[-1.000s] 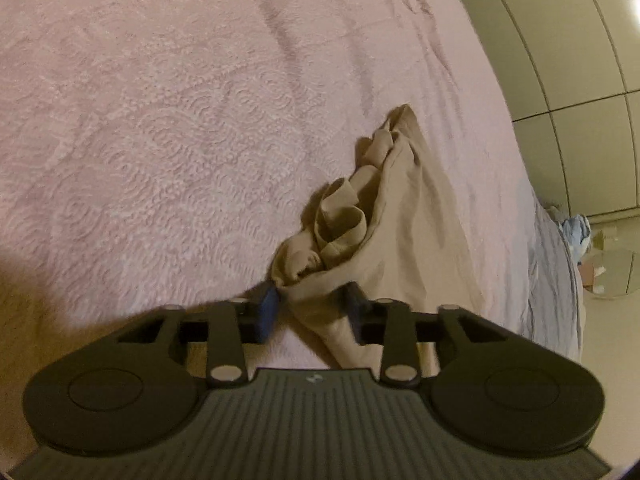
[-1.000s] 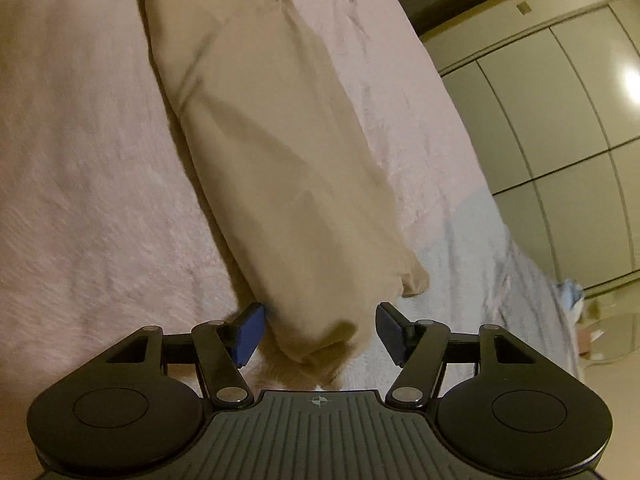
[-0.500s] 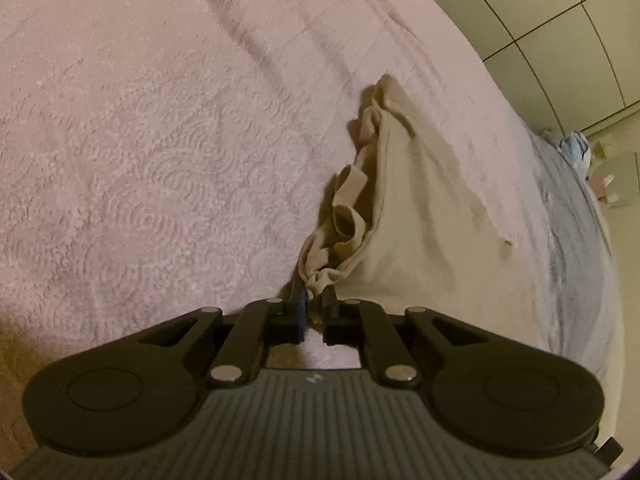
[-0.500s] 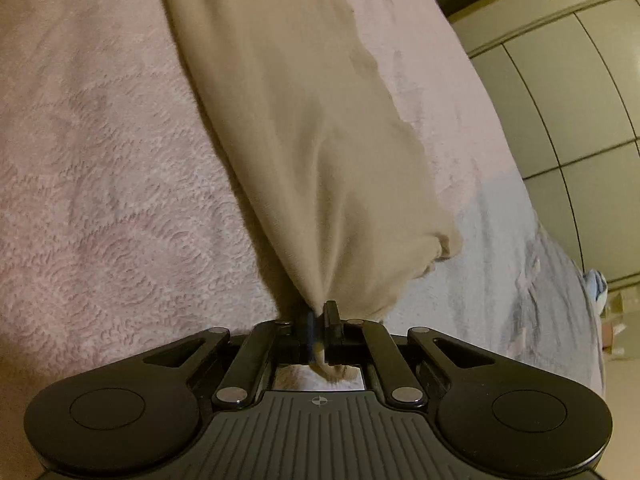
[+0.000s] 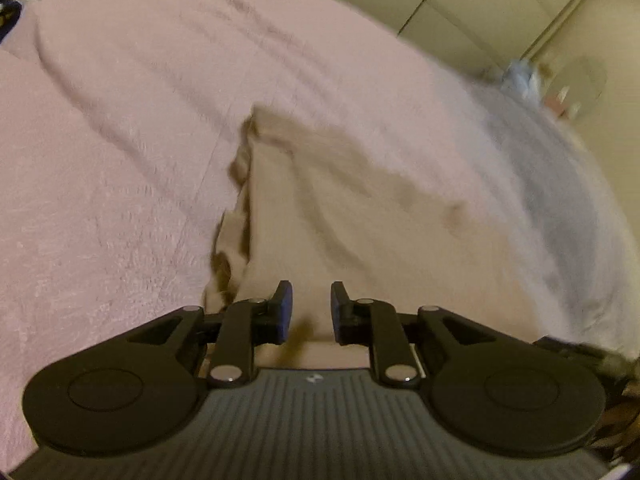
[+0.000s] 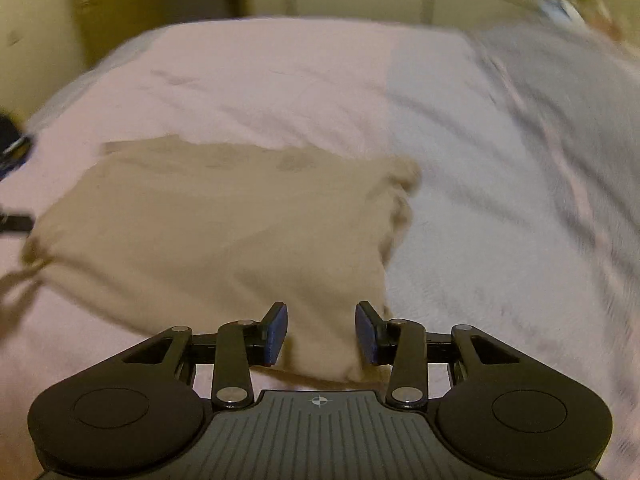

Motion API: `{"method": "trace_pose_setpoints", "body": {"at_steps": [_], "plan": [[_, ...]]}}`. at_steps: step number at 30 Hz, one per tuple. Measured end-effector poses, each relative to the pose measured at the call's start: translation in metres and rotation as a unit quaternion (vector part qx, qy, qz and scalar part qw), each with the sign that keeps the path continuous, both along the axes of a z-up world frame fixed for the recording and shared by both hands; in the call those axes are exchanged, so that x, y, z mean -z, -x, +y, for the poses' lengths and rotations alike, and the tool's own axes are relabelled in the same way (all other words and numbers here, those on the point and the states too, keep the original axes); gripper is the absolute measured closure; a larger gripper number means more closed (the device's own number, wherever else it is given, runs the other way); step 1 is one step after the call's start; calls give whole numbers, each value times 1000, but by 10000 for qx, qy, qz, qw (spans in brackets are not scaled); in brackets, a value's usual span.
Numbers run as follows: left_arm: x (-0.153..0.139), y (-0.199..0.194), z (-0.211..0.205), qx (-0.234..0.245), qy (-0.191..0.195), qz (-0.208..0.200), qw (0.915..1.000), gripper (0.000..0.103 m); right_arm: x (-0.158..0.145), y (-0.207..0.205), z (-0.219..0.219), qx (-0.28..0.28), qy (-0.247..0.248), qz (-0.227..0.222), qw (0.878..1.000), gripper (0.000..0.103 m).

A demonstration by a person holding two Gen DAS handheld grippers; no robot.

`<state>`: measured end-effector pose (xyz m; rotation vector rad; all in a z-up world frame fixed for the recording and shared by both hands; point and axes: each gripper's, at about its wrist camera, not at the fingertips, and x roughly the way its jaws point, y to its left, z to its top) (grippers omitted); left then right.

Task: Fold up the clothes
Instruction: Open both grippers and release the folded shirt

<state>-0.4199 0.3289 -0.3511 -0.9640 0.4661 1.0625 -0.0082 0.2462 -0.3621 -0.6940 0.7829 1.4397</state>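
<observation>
Both views are showing motion blur. The beige garment [image 6: 216,232] is lying spread on the pink bedspread [image 6: 280,88] of the bed, its bunched edge [image 5: 236,184] running along its left side in the left wrist view. Left gripper [image 5: 311,312] is hovering at the garment's near edge, fingers [image 5: 283,312] apart, nothing clamped between them. Right gripper [image 6: 321,334] is sitting over the garment's near corner, fingers [image 6: 277,334] apart, cloth showing in the gap; whether the pads are touching it cannot be told. A grey cover [image 6: 560,128] is lying to the right of the pink one.
</observation>
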Motion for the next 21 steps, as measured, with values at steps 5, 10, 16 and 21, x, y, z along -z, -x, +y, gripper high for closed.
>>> {"method": "trace_pose_setpoints", "body": {"at_steps": [5, 10, 16, 21], "plan": [[-1, 5, 42, 15, -65, 84, 9999, 98, -5, -36, -5, 743, 409, 234, 9961, 63], [-1, 10, 84, 31, -130, 169, 9998, 84, -22, -66, 26, 836, 177, 833, 9929, 63], [4, 5, 132, 147, -90, 305, 9994, 82, -27, -73, 109, 548, -160, 1240, 9906, 63], [17, 0, 160, 252, 267, 373, 9986, 82, -30, -8, 172, -878, -73, 1285, 9878, 63]]}}
